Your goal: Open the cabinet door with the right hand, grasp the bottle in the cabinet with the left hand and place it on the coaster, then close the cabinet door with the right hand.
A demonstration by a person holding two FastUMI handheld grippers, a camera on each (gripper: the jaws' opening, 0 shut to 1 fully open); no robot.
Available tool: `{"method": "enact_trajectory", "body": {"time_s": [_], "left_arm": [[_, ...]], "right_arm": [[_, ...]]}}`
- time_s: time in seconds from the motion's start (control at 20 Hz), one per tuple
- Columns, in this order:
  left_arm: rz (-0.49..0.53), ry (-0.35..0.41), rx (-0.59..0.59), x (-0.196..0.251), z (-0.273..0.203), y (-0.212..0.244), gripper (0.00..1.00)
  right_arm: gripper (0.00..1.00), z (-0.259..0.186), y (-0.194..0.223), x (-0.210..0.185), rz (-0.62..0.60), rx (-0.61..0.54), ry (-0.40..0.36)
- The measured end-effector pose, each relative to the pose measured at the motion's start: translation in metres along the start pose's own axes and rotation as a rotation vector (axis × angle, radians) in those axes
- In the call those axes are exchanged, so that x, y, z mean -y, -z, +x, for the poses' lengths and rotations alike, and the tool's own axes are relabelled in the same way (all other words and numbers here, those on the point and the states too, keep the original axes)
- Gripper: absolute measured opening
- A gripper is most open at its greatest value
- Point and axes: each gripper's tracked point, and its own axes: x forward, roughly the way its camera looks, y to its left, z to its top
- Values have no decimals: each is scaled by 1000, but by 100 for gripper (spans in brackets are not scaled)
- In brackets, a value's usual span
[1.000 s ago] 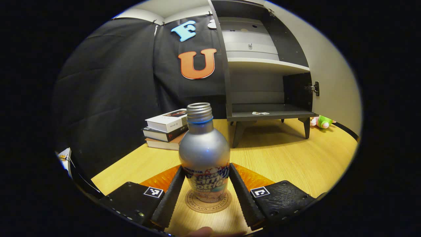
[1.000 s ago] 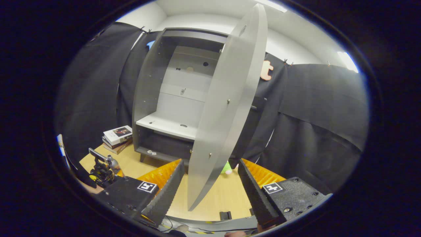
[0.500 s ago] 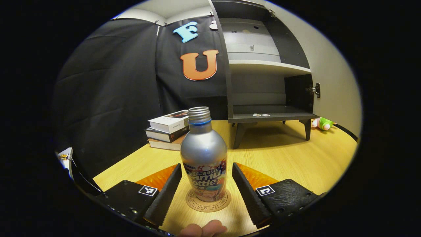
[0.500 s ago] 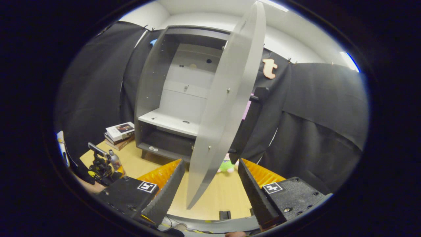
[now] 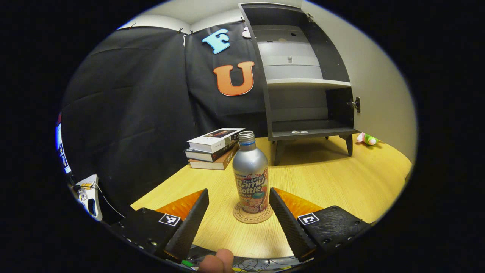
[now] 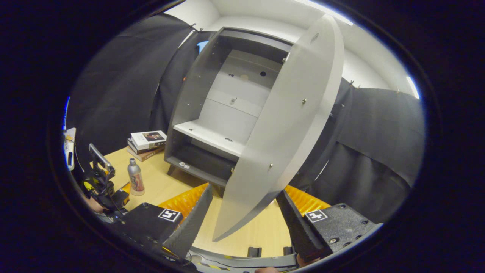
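Bottle (image 5: 250, 172) upright on the coaster (image 5: 252, 217), free of the wide-open left gripper (image 5: 239, 217).
Right gripper (image 6: 242, 214) gapes around the cabinet door's (image 6: 288, 132) lower edge, seemingly without touching; the cabinet (image 6: 216, 110) stands open behind.

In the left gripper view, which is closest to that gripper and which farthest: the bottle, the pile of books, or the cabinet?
1. Bottle, upright on the coaster, just ahead of the left gripper.
2. Pile of books, behind it, slightly left.
3. Cabinet, farthest, to the right.
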Motion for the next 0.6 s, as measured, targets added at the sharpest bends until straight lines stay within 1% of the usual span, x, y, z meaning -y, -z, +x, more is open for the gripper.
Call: {"method": "enact_trajectory", "body": {"time_s": [0.15, 0.3, 0.35, 0.4, 0.6], "left_arm": [[-2, 5, 9, -6, -14, -30, 96], [-40, 16, 31, -8, -22, -73, 96], [-45, 17, 42, -9, -24, -88, 96], [-45, 15, 51, -9, -26, -101, 96], [-9, -8, 75, -3, -23, -140, 96]], "right_arm": [[100, 0, -2, -1, 47, 29, 9], [100, 4, -5, -2, 70, 53, 60], [100, 3, -7, -5, 92, 75, 50], [100, 1, -10, -8, 131, 95, 23], [100, -2, -19, -9, 334, 121, -97]]}}
